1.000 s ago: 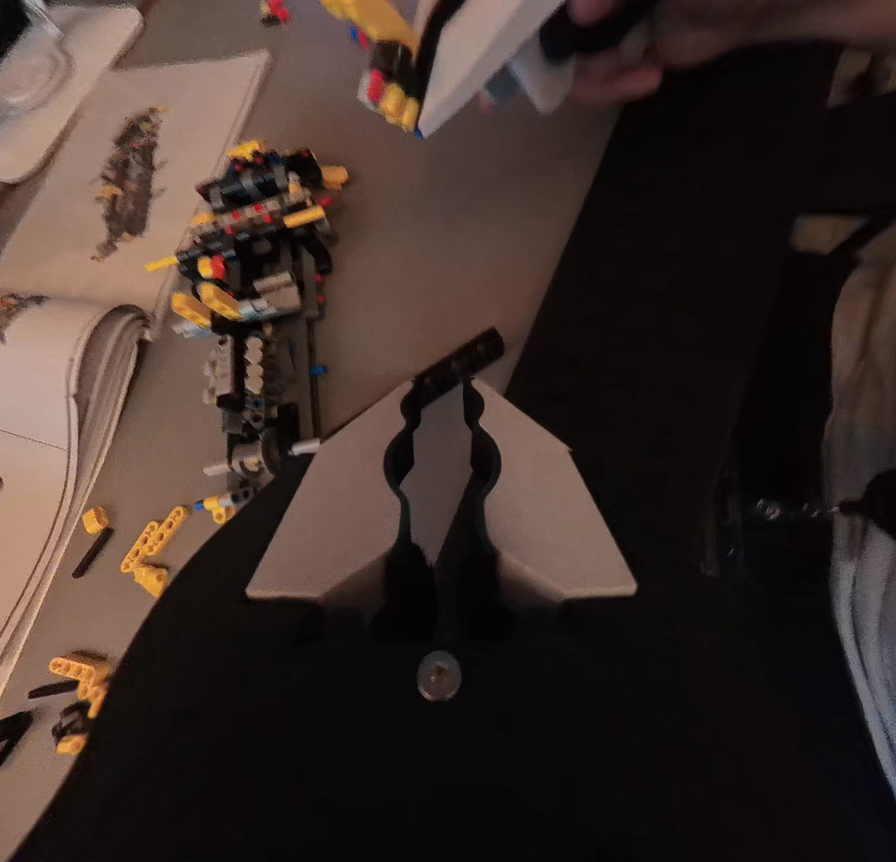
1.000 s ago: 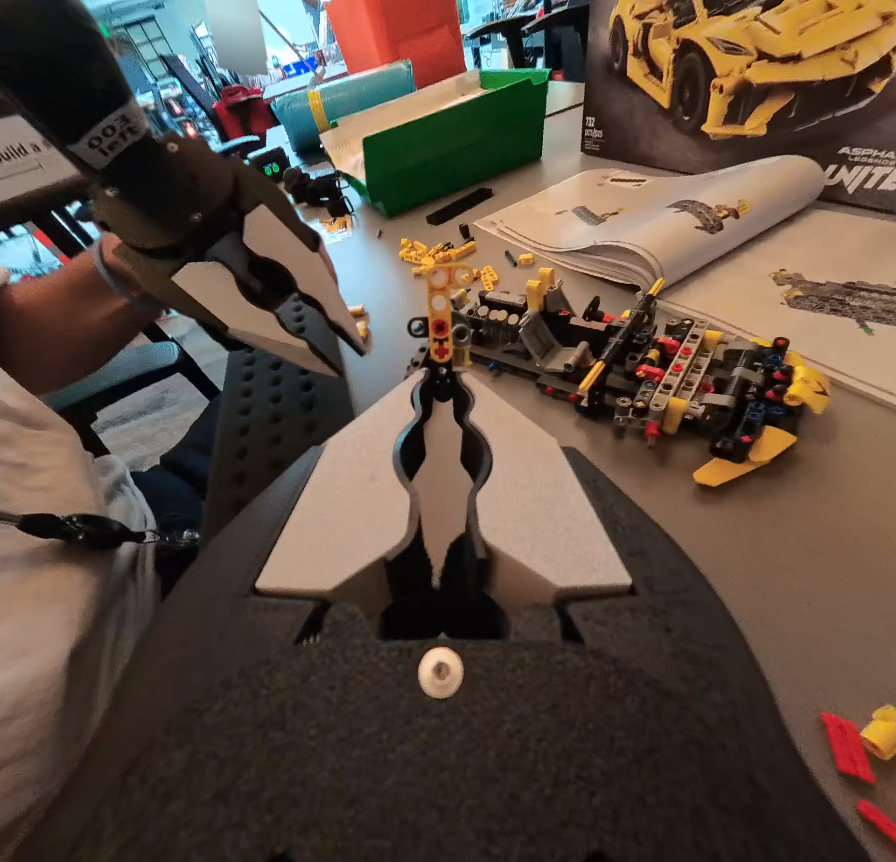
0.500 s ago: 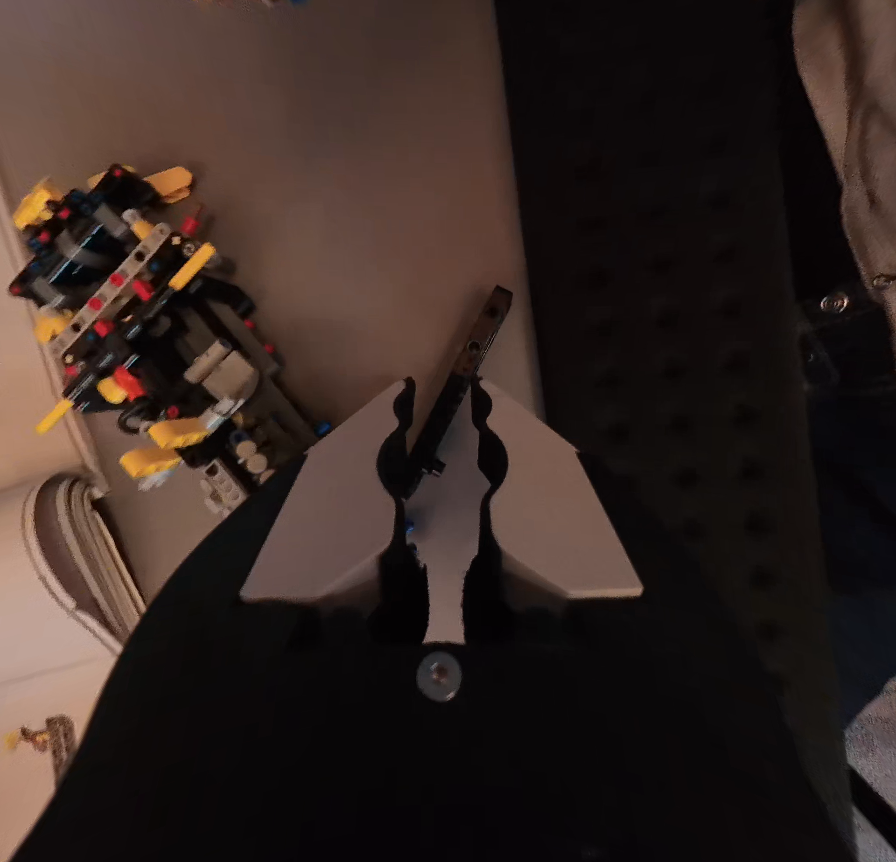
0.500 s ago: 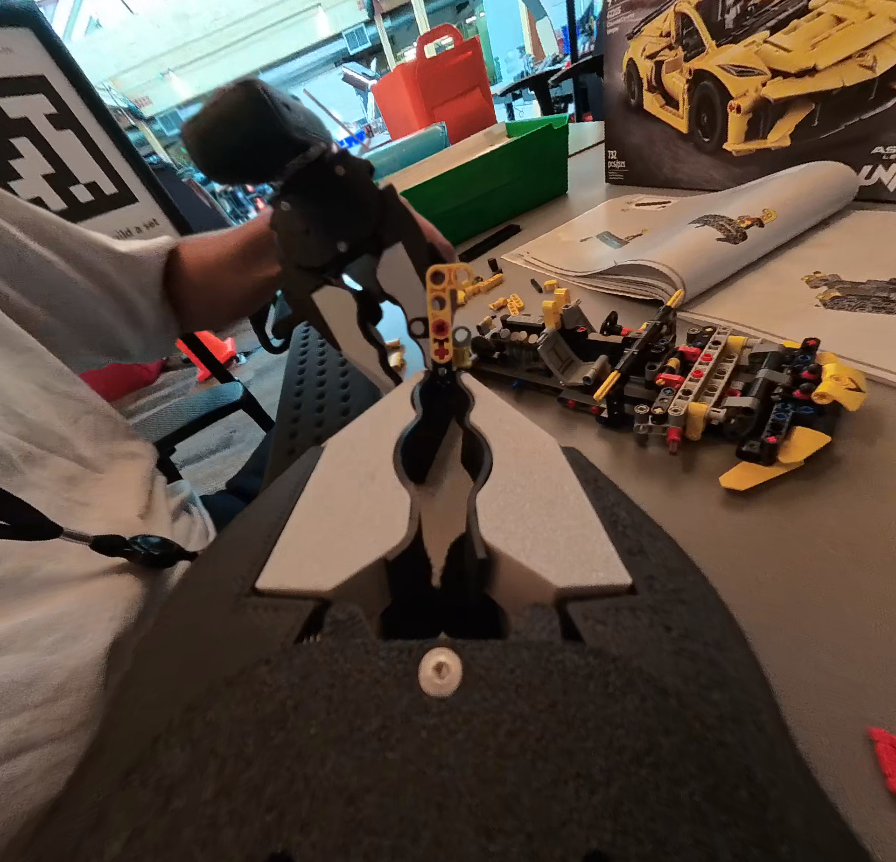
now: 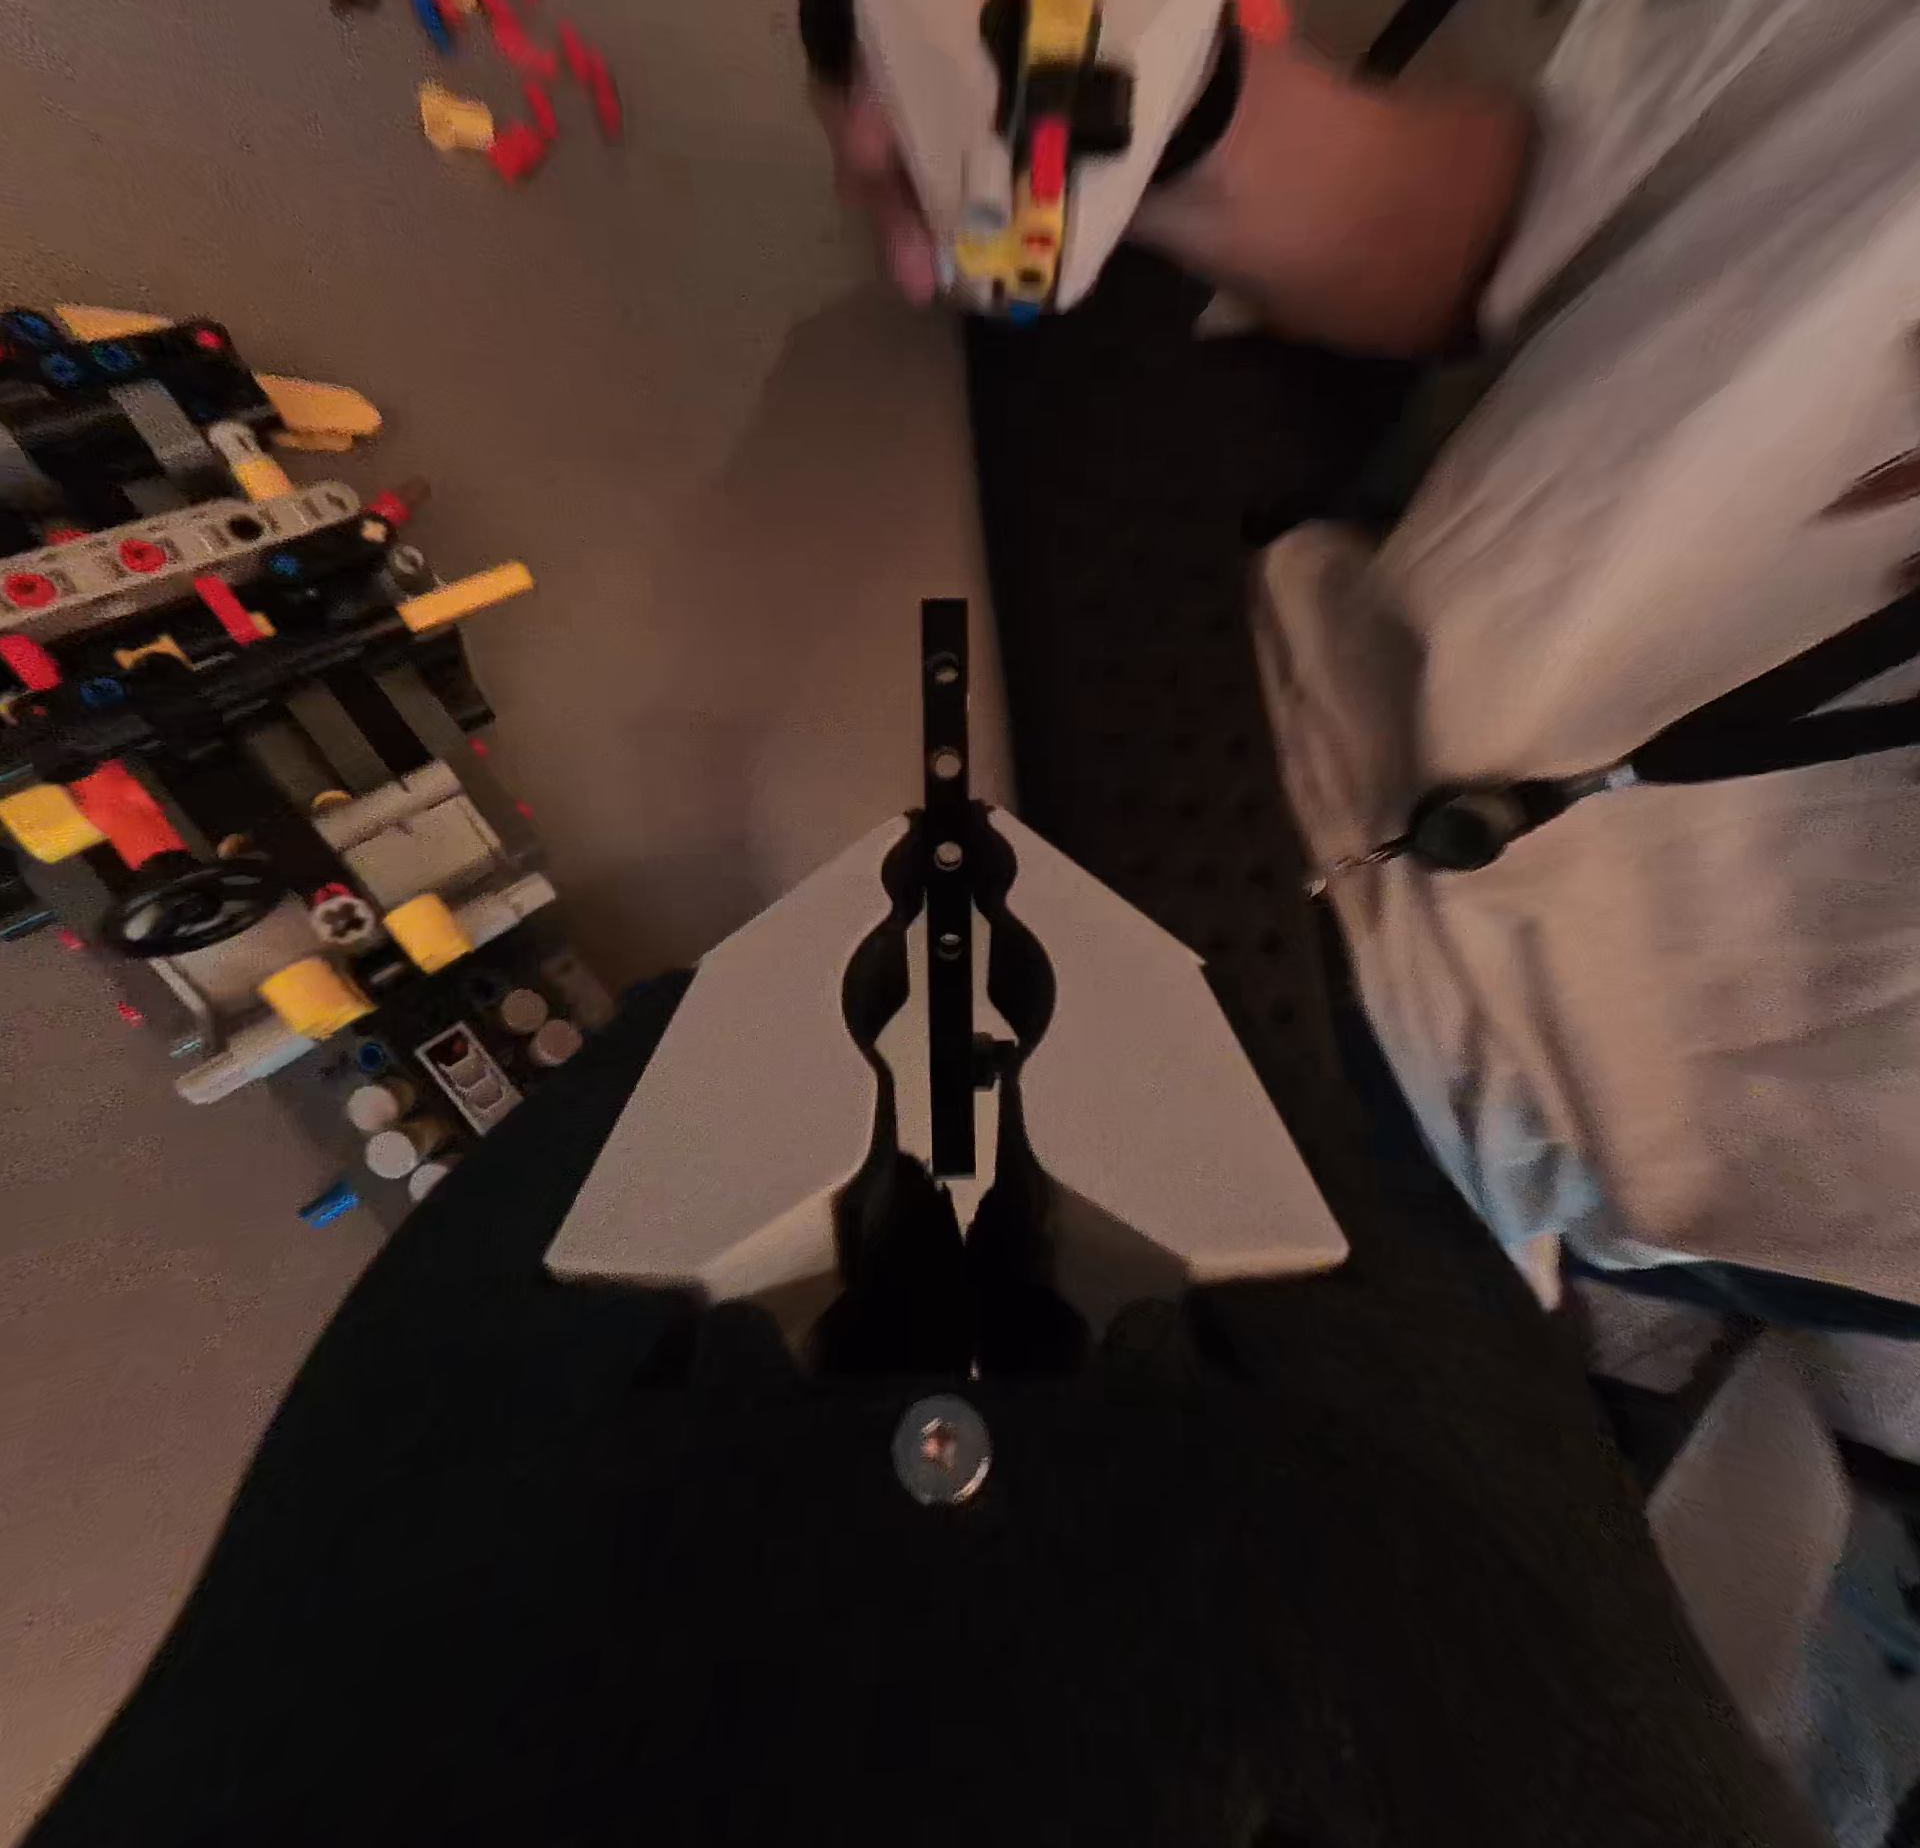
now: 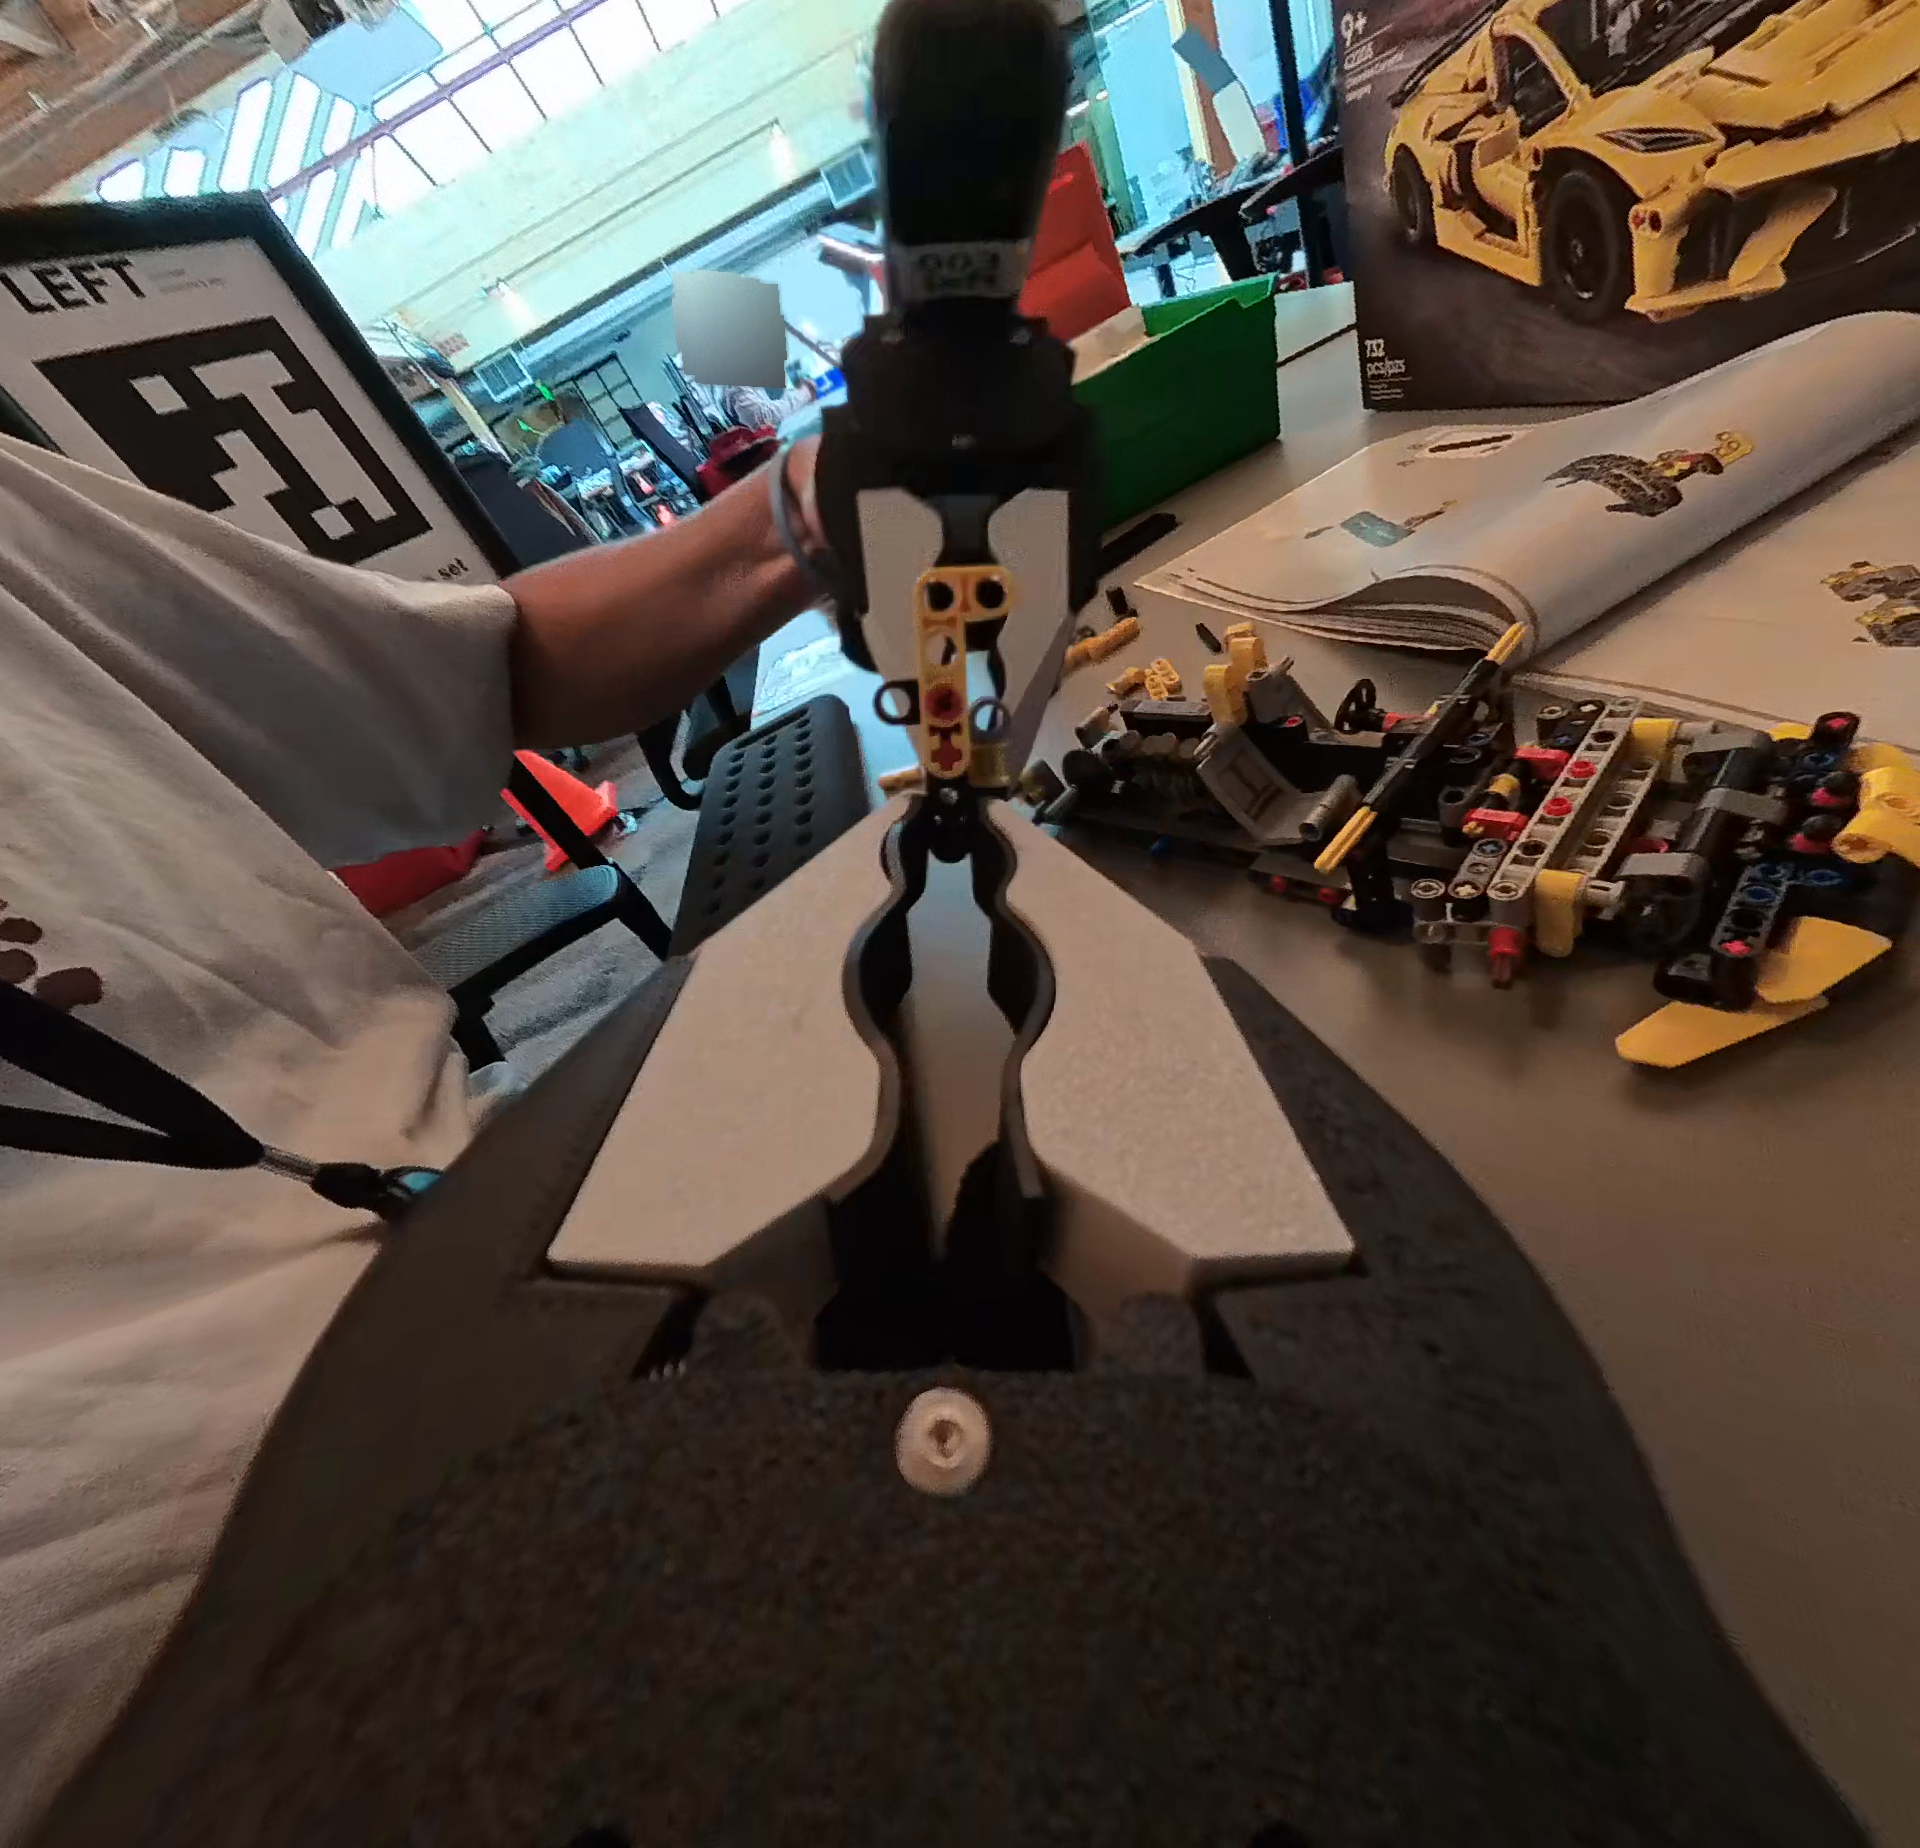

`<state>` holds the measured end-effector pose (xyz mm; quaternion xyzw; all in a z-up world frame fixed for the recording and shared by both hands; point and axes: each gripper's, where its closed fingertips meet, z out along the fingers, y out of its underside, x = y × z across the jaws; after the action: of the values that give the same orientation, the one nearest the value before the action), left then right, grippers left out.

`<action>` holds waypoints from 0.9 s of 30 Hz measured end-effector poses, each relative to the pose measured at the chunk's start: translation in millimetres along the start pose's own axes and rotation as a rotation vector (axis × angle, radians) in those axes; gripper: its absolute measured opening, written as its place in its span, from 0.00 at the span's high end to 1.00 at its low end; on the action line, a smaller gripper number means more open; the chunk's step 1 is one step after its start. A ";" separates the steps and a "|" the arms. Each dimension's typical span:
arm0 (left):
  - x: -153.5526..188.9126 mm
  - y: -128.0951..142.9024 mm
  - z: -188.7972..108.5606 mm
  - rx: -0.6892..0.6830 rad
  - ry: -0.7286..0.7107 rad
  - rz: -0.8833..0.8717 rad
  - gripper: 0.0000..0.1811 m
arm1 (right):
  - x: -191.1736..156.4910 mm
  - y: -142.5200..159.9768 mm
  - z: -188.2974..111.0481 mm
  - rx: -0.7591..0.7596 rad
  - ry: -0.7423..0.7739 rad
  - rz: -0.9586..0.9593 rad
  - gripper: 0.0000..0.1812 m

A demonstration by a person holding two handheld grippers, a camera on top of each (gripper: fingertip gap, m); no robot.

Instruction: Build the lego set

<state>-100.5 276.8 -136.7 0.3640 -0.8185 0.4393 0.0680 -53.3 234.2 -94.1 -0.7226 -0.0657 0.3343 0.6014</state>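
Two tongs grip pieces: black holed beam (image 5: 948, 863), yellow beam (image 6: 951, 676).

The half-built car model (image 6: 1475, 822) lies on the desk (image 6: 1558, 1279) near its front edge, with the open instruction booklet (image 6: 1507, 541) behind it and the set's box (image 6: 1621, 167) standing at the far edge behind the booklet. Loose pieces (image 6: 1153, 671) lie scattered on the desk between the model and the booklet's left end, and a bin (image 6: 1184, 396) sits farther back. Off the desk's front edge, the two grippers face each other over a chair (image 6: 769, 822), the left gripper (image 6: 961, 645) beyond the right gripper (image 6: 951, 811)
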 end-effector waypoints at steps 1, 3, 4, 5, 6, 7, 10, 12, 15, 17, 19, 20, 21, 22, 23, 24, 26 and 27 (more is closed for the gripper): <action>2.8 -6.4 -6.1 0.047 0.044 -0.021 0.95 | -2.2 -1.3 -0.1 0.010 -0.018 0.014 0.96; 7.9 -17.3 -15.6 0.126 0.110 -0.035 0.95 | -10.4 -1.5 1.3 0.016 -0.087 0.054 0.97; 11.6 -21.8 -19.1 0.158 0.142 -0.030 0.95 | -12.7 -1.0 2.6 0.010 -0.112 0.079 0.96; 14.8 -26.5 -22.4 0.191 0.170 -0.023 0.95 | -13.5 -1.7 3.7 0.013 -0.127 0.101 0.96; 17.6 -30.7 -25.2 0.221 0.194 -0.019 0.95 | -14.4 -4.6 4.2 0.029 -0.142 0.120 0.96; 20.5 -34.5 -28.0 0.250 0.217 -0.011 0.95 | -16.2 -8.7 4.2 0.049 -0.163 0.136 0.96; 29.5 -45.6 -37.3 0.349 0.305 0.008 0.95 | -15.2 -22.4 6.3 0.098 -0.202 0.180 0.96; 31.8 -51.0 -42.8 0.401 0.348 0.012 0.95 | -11.8 -31.8 10.6 0.097 -0.230 0.219 0.96; 32.0 -52.3 -51.4 0.436 0.370 0.029 0.95 | -10.7 -51.7 20.8 0.089 -0.289 0.231 0.96; 27.6 -48.2 -59.6 0.433 0.332 0.051 0.95 | -12.8 -65.6 31.8 0.047 -0.338 0.214 0.96; 20.1 -47.1 -73.8 0.466 0.296 0.051 0.95 | -8.9 -80.1 46.3 0.010 -0.344 0.173 0.96; 13.7 -46.3 -81.3 0.487 0.270 0.043 0.95 | -5.0 -86.1 54.4 -0.003 -0.342 0.145 0.96; 7.5 -46.0 -89.8 0.522 0.251 0.033 0.95 | 1.5 -90.9 63.0 -0.012 -0.332 0.125 0.96; 1.6 -45.8 -99.5 0.571 0.241 0.017 0.95 | 10.2 -95.5 71.5 -0.009 -0.317 0.121 0.96; -4.3 -44.8 -109.8 0.626 0.238 -0.004 0.95 | 18.0 -100.6 78.4 0.011 -0.314 0.134 0.96; -11.0 -41.9 -119.1 0.675 0.233 -0.029 0.95 | 23.9 -106.4 83.4 0.050 -0.324 0.165 0.96; -25.4 -30.8 -131.4 0.729 0.205 -0.073 0.95 | 32.3 -111.3 88.6 0.141 -0.338 0.213 0.96; -28.6 -24.6 -135.4 0.739 0.199 -0.077 0.95 | 34.6 -107.6 90.2 0.166 -0.328 0.213 0.96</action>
<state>-91.8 387.6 -50.6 0.3501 -0.5802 0.7349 0.0277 -44.4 354.7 -14.6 -0.6092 -0.0580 0.5136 0.6014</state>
